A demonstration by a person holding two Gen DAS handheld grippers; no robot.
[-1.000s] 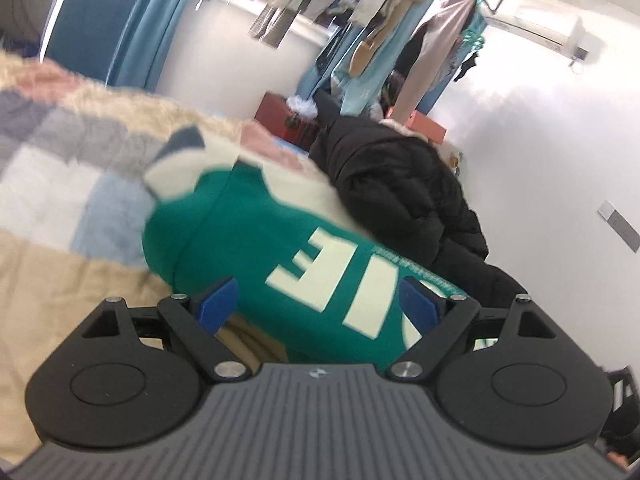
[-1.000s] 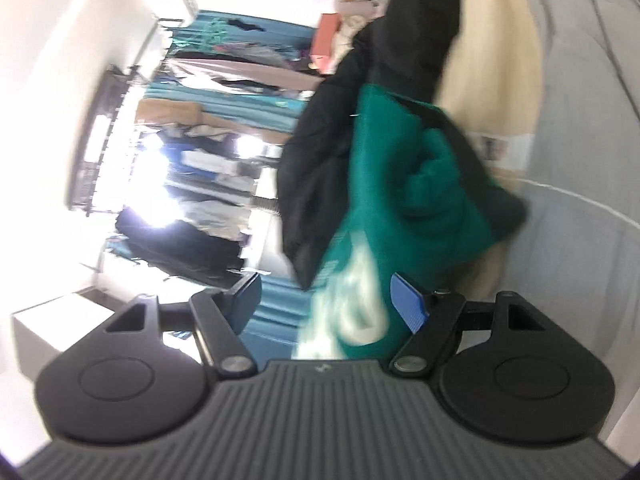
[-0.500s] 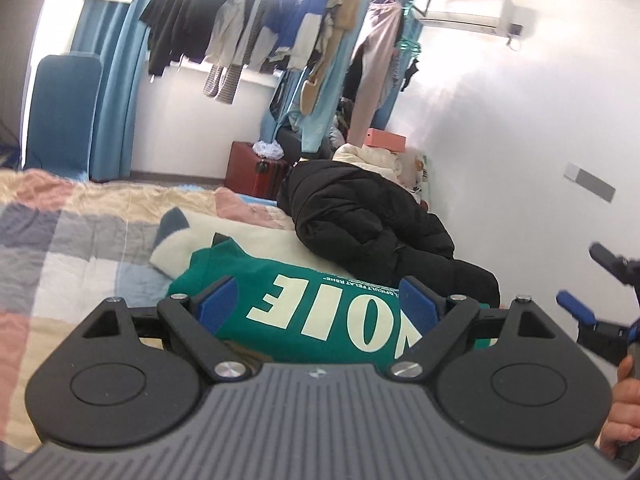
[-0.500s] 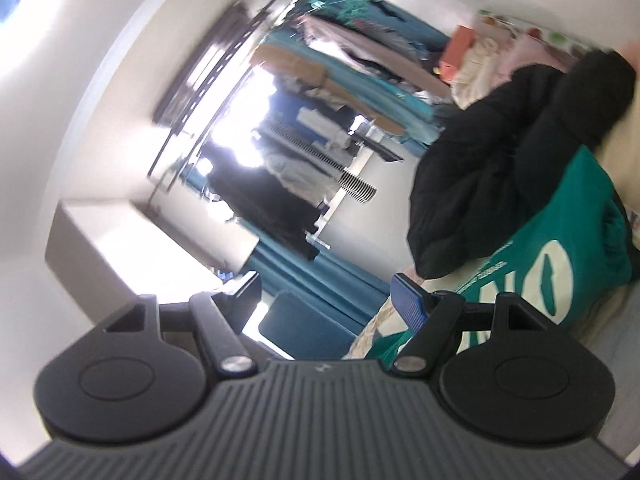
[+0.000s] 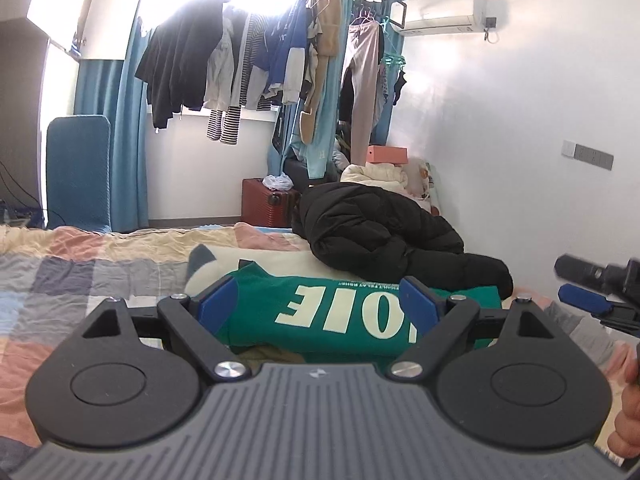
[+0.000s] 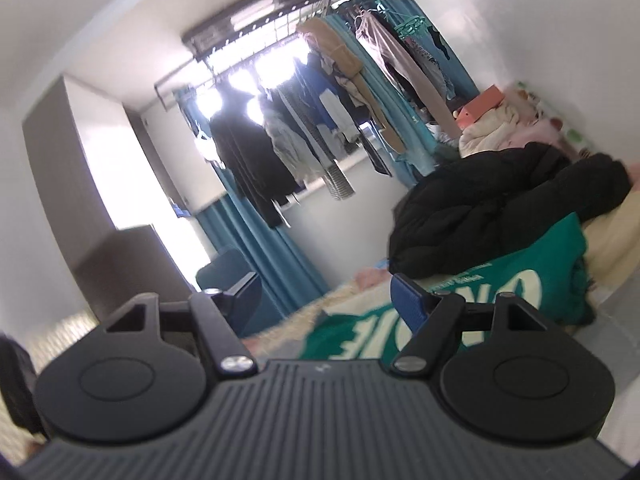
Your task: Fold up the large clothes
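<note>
A green sweatshirt [image 5: 320, 316] with cream letters lies folded in a thick bundle on the patchwork bed [image 5: 60, 276]. It also shows in the right wrist view [image 6: 500, 280]. My left gripper [image 5: 316, 304] is open and empty, raised just in front of the sweatshirt, level with it. My right gripper [image 6: 328, 300] is open and empty, held above the bed to the right of the sweatshirt; its blue fingertips [image 5: 580, 300] show at the right edge of the left wrist view.
A black puffer jacket [image 5: 380, 232] lies heaped on the bed just behind the sweatshirt, and a cream garment [image 5: 280, 260] lies under it. A rack of hanging clothes [image 5: 280, 60], a red suitcase [image 5: 268, 204] and a blue chair [image 5: 78, 172] stand beyond the bed.
Both grippers have drawn back and lifted away from the sweatshirt, which was let go and now lies flat on the bed. Both cameras swung level toward the room.
</note>
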